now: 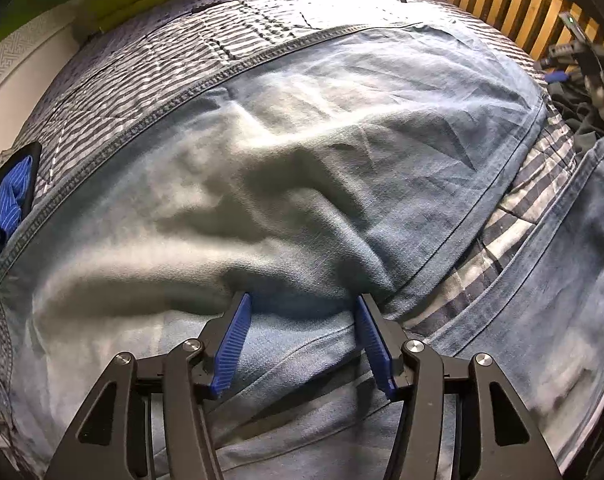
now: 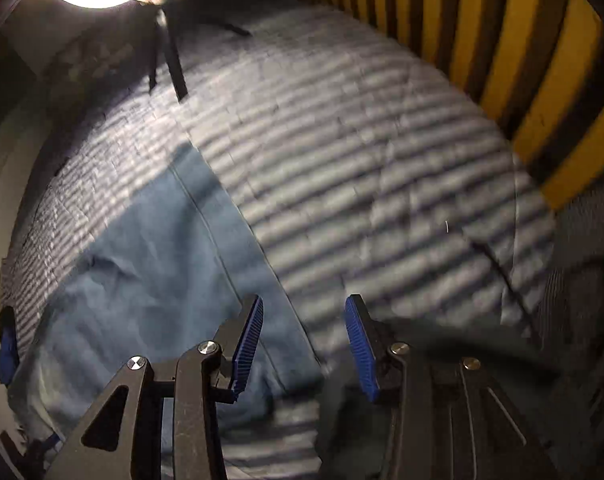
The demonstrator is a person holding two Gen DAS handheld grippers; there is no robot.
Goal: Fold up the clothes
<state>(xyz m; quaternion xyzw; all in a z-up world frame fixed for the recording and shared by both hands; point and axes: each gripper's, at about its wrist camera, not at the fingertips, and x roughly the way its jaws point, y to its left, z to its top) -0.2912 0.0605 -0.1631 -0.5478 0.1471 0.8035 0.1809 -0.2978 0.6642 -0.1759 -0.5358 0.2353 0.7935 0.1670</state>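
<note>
I see light-blue jeans [image 1: 286, 184] spread on the striped bedspread [image 1: 150, 76]; left gripper [image 1: 302, 304] over them, jaws apart, gripping nothing; right gripper [image 2: 303, 308] — blurred, seemingly released — above the jeans' edge.

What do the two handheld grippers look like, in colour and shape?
The left gripper and the right gripper look alike: matte black linkage arms with triangular cut-outs, round silver pivot bolts, and two slim fingers faced with ribbed blue pads. No cables, markings or sleeves show.
</note>
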